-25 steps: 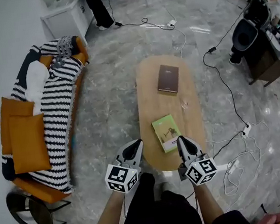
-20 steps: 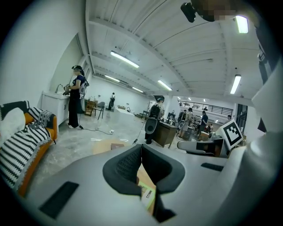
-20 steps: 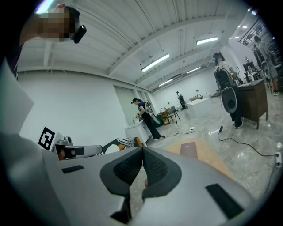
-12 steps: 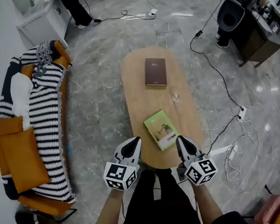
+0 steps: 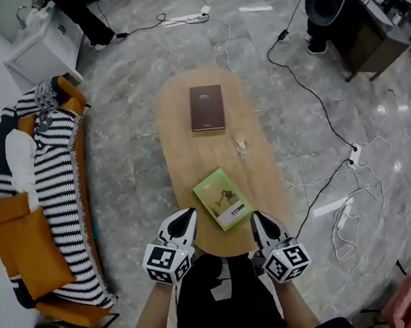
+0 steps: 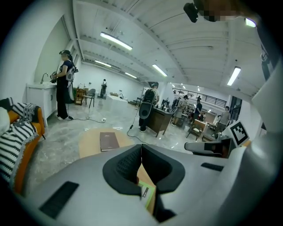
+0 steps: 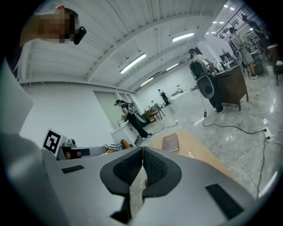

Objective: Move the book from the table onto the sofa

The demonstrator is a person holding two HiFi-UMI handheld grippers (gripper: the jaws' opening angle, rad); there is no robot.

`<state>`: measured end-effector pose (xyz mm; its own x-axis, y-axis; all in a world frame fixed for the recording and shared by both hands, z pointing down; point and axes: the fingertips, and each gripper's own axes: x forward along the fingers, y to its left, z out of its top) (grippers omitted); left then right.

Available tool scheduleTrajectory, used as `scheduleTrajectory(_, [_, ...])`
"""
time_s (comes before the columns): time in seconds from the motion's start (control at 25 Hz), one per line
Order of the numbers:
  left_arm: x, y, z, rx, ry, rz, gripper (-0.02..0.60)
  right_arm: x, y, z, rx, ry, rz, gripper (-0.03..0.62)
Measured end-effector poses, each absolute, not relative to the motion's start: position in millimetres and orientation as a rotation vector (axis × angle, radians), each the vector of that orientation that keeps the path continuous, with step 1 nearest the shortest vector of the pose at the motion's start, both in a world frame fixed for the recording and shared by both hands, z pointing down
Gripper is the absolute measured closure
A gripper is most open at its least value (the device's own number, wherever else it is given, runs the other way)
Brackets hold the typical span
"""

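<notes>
since a second ago our view swings over the room, so the sofa (image 5: 68, 215) now sits at the far left and the wooden table (image 5: 190, 161) comes to the middle, and both grippers hang lower at its near end. the sofa, with a striped blanket (image 5: 55, 164) and orange cushions (image 5: 28, 243), stands well apart from the table. two books lie flat on the table: a brown book (image 5: 206, 107) on the far part and a green book (image 5: 223, 198) near us, a little turned. we cannot tell which one the task means. the left gripper (image 5: 185, 216) and the right gripper (image 5: 260, 218) hover just beside the green book's near end, one at each side. both claws are clenched with nothing between the jaws, and neither touches a book. we judge that the step in hand is the approach, before any grasp. the next move calls for opening a claw, bringing one jaw under a book's edge, and closing on the cover.
</notes>
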<state>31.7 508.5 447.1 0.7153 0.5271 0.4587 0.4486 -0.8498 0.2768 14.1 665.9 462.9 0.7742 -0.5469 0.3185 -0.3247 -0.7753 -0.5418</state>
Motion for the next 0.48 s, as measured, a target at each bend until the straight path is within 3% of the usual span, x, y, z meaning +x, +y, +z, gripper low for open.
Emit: scheduleTrajectory(0.48, [71.4,531.4,511.8,2.753,1.022,0.956,0.565,8.4,710.0,551.7,-2.393,0.294,-0.708,0.571])
